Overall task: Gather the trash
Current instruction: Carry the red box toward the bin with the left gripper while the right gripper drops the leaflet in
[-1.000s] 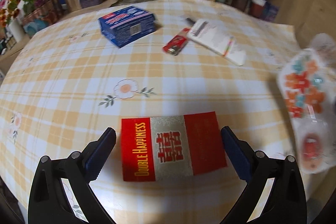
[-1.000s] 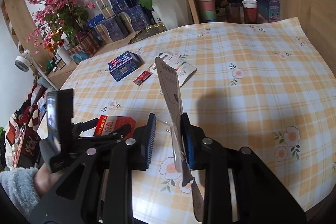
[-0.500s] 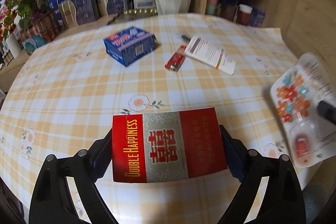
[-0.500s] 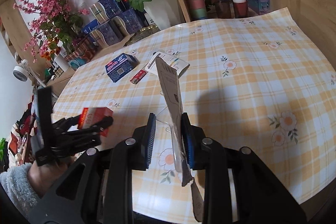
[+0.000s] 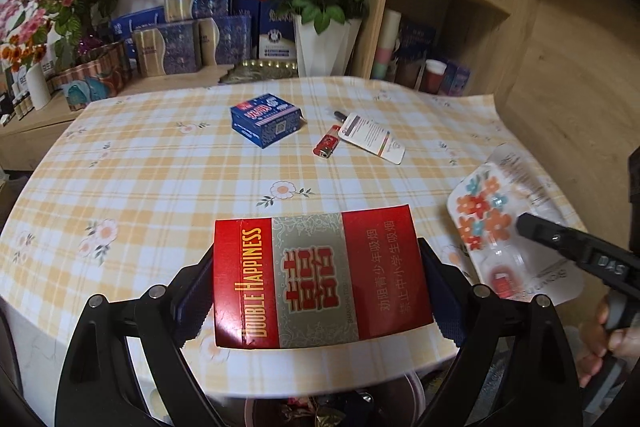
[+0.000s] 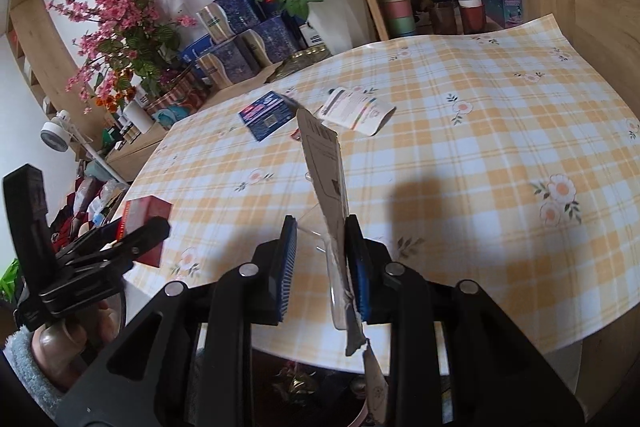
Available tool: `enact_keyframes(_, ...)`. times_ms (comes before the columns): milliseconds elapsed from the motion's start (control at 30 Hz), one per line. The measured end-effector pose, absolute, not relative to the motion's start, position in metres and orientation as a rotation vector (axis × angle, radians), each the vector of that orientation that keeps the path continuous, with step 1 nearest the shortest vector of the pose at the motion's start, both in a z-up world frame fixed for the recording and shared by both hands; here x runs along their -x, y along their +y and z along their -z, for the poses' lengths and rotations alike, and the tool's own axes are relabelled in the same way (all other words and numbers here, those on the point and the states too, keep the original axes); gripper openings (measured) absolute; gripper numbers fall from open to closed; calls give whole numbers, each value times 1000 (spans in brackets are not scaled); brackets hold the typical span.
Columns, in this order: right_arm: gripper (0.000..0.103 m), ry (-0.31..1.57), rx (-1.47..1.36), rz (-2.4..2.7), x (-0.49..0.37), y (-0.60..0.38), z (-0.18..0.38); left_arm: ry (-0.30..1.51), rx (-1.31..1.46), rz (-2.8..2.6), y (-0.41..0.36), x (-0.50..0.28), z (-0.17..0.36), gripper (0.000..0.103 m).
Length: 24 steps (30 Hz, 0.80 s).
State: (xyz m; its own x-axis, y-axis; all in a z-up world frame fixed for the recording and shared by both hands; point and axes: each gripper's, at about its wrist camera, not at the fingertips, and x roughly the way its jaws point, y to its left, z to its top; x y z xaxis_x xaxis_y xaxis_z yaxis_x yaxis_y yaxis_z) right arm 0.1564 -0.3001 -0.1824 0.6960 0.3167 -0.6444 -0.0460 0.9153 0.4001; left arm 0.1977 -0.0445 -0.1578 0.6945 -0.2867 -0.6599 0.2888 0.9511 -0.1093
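A red and silver "Double Happiness" cigarette pack [image 5: 320, 279] is lifted clear of the table, and my left gripper [image 5: 316, 267] is shut on its two short ends. The right wrist view shows the same pack [image 6: 144, 219] at the left, out by the table's near edge. My right gripper [image 6: 322, 255] is shut on a blister pack [image 6: 324, 163] that stands upright, its card back against the right pad. In the left wrist view this blister pack [image 5: 488, 215] shows its orange and teal flower print at the far right.
On the yellow check tablecloth [image 5: 140, 167] lie a blue box [image 5: 266, 121], a red lighter [image 5: 327, 147] and a white pouch [image 5: 372, 137]. Flower pots, boxes and a wooden shelf stand behind the table. A bin rim [image 5: 412, 383] shows below the near edge.
The left jaws closed on the cigarette pack, lifted it off the table and drew it back toward the near edge. The right gripper shifted a little, still holding the blister pack.
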Motion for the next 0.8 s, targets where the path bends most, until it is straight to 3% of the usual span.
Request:
enact_keyframes(433,28,775,-297,-275,-110,-260,177,682,31,307,-3,-123,140,88)
enact_keyframes(800,28,845,-252,-372,-67,-226,204,698,55,263,25,-74,150,88)
